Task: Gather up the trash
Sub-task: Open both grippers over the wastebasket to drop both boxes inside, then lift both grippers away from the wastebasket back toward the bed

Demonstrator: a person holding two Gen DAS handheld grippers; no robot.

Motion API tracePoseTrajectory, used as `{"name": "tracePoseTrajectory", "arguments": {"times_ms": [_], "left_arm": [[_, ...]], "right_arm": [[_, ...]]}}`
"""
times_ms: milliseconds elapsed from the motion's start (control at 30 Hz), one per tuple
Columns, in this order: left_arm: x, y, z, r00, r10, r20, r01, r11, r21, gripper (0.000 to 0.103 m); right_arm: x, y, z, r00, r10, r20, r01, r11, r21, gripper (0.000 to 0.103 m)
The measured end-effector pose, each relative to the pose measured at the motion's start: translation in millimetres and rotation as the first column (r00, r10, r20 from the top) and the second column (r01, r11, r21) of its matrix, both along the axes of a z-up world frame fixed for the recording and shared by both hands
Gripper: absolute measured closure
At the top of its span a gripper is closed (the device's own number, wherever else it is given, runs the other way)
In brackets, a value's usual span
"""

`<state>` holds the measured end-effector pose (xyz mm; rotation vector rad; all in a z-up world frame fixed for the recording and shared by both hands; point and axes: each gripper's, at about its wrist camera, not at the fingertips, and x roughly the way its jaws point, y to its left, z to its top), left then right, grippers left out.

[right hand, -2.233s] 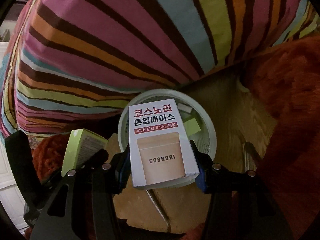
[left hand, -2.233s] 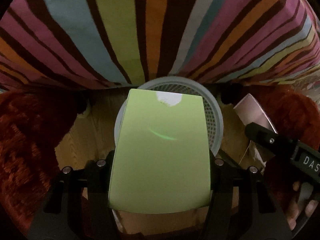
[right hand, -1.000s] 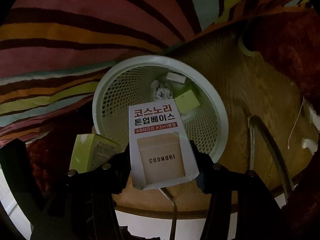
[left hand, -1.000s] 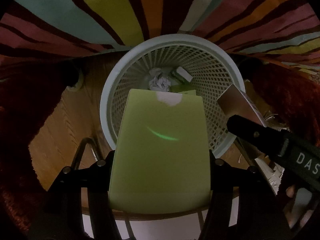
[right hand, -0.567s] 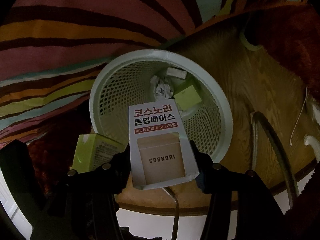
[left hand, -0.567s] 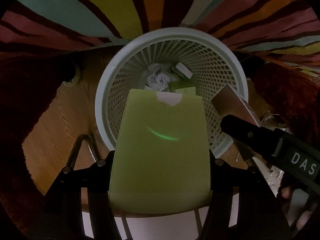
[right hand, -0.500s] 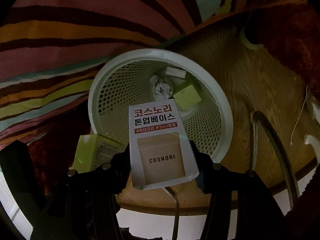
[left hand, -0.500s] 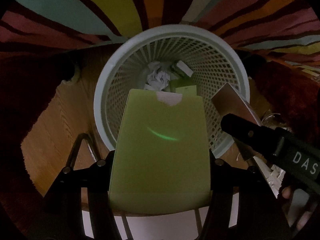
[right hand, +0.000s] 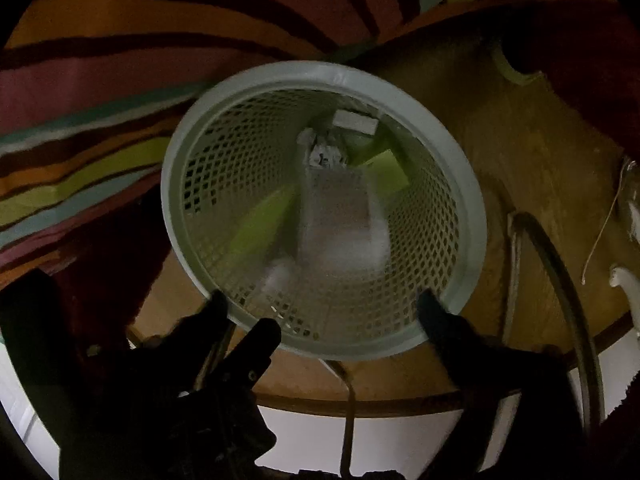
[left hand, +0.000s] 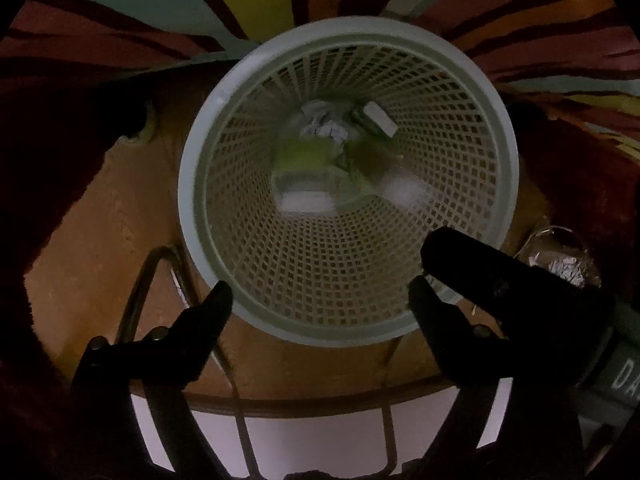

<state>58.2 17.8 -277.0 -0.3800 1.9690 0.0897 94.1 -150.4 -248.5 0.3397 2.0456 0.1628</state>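
Seen from above through the left wrist camera, a dark red shaggy rug (left hand: 60, 152) borders the wooden floor (left hand: 100, 232) at the left edge. A bent metal tube (left hand: 138, 292) stands on the wood beside the left hand-held gripper (left hand: 320, 296), whose jaws are spread wide and hold nothing. Directly beyond its fingers sits the white lattice wastebasket (left hand: 208, 136), mouth up. Inside, a green box (left hand: 304, 156) shows as a blur above a pale smear, with crumpled paper (left hand: 324, 126) and a small white block (left hand: 380, 118) lying on the bottom. The tip of the right hand-held gripper (left hand: 444, 248) pokes in over the basket's near right rim, and crumpled foil (left hand: 564, 268) lies on the floor just to the right. A striped bedcover (left hand: 256, 4) fills the top of the view.

In the right wrist view, the right hand-held gripper (right hand: 320, 308) is likewise wide open and empty above the wastebasket (right hand: 176, 160). A white carton (right hand: 340, 216) and a green box (right hand: 260, 224), both motion-blurred, are inside the basket. A thin wire (right hand: 600, 232) trails across the floor at far right.
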Motion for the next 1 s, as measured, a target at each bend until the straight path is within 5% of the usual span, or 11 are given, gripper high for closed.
{"name": "tracePoseTrajectory", "arguments": {"times_ms": [400,1000], "left_arm": [[-0.2,7.1,14.5,0.999,0.011,0.048,-0.011,1.000,0.013,0.013],[-0.8,21.9,72.8,0.962,0.081,0.259,-0.094,0.995,0.040,0.013]], "right_arm": [[1.9,-12.5,7.7,0.998,-0.052,0.042,0.052,0.999,-0.003,0.011],[-1.5,-23.3,61.7,0.977,-0.071,0.203,0.054,0.995,0.084,0.008]]}}
